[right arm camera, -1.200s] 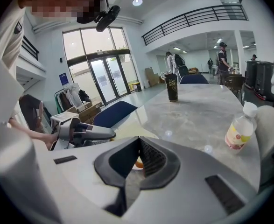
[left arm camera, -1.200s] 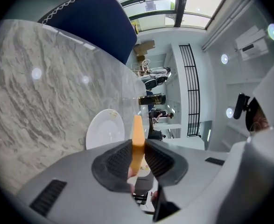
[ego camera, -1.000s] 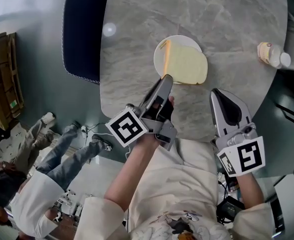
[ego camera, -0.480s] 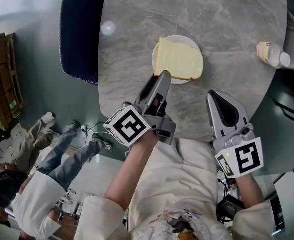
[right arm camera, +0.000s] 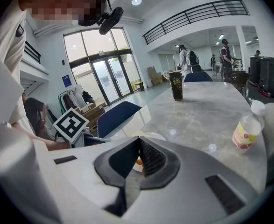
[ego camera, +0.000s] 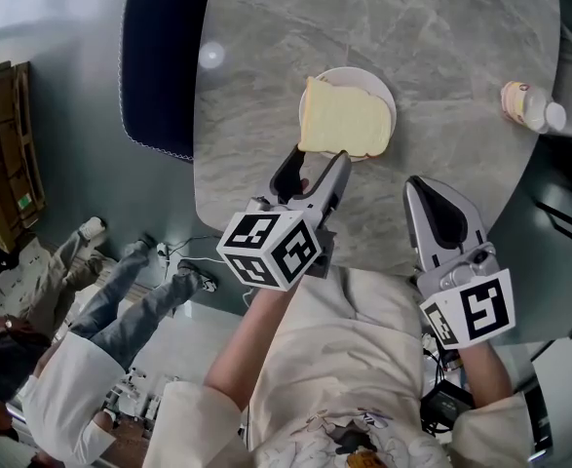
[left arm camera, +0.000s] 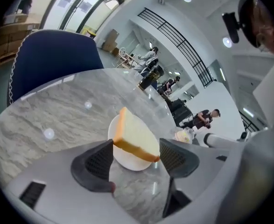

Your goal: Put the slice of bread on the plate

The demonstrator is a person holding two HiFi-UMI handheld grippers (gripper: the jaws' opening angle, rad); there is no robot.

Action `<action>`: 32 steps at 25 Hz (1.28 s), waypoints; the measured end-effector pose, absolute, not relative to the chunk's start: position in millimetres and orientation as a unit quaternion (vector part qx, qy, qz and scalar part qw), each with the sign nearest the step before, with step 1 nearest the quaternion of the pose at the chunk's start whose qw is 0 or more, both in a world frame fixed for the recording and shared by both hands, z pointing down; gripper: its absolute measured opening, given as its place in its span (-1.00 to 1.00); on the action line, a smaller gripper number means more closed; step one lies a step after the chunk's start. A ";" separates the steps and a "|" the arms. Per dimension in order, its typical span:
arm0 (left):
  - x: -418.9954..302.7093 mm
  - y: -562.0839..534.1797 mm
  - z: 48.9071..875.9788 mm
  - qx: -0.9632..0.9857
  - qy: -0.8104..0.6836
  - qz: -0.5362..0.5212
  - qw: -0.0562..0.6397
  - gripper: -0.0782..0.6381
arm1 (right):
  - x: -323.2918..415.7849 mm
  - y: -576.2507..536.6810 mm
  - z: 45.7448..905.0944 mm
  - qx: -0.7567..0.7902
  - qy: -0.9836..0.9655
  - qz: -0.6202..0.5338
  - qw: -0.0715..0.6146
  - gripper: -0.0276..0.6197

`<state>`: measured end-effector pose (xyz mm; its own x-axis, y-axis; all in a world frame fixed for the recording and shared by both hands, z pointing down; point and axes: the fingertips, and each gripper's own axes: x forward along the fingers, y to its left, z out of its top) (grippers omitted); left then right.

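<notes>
a round bench of grey veined marble [ego camera: 441, 47] fills the top of the head view, its polished face throwing back spots of ceiling light. near its front edge sits a small round white plate [ego camera: 385, 94]. the pale slice of bread with a golden crust [ego camera: 344, 123] lies on it, covering most of the plate and overhanging the rim on the person's side. the left gripper [ego camera: 315, 167] points at that overhanging edge. its jaws have just been opening and stand wide apart, with the near crust between the tips; whether the pads brush it i cannot tell. the right gripper [ego camera: 428, 193] hovers over the bench's front edge, to the right of the plate, its jaws closed together on nothing. a small plastic bottle with a white cap [ego camera: 531, 106] stands near the right rim, and a tall dark cup [right arm camera: 176, 87] stands far across the marble. a dark blue upholstered chair [ego camera: 161, 61] is drawn up at the left. around it all is a tall white hall with a railed balcony [right arm camera: 193, 15], glass doors [right arm camera: 101, 76], a grey floor [ego camera: 81, 86] and people [right arm camera: 186, 57] standing in the distance.
</notes>
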<state>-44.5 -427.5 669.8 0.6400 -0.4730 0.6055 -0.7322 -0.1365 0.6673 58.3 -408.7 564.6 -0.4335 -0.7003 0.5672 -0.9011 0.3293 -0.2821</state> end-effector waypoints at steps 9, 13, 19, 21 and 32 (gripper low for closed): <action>-43.3 -420.3 680.0 0.784 -0.391 0.220 0.429 0.04 | 63.0 -406.9 566.1 0.513 -0.789 0.295 0.168 -0.90; -41.7 -419.2 682.1 0.807 -0.373 0.277 0.365 0.04 | 66.5 -405.5 564.2 0.515 -0.787 0.295 0.167 -0.90; -45.6 -411.0 692.8 0.804 -0.355 0.351 0.322 0.04 | 69.5 -403.1 566.9 0.519 -0.782 0.303 0.165 -0.90; -48.2 -409.1 697.4 0.800 -0.354 0.364 0.318 0.04 | 67.8 -403.4 566.1 0.518 -0.782 0.305 0.163 -0.90; -62.9 -387.7 696.0 0.778 -0.352 0.356 0.380 0.04 | 71.7 -399.6 558.7 0.518 -0.785 0.297 0.165 -0.90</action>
<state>-62.9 -387.7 696.0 0.4992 -0.2770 0.8210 -0.8177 -0.4642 0.3405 71.7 -399.6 558.7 -0.4082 -0.7154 0.5671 -0.9116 0.2864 -0.2950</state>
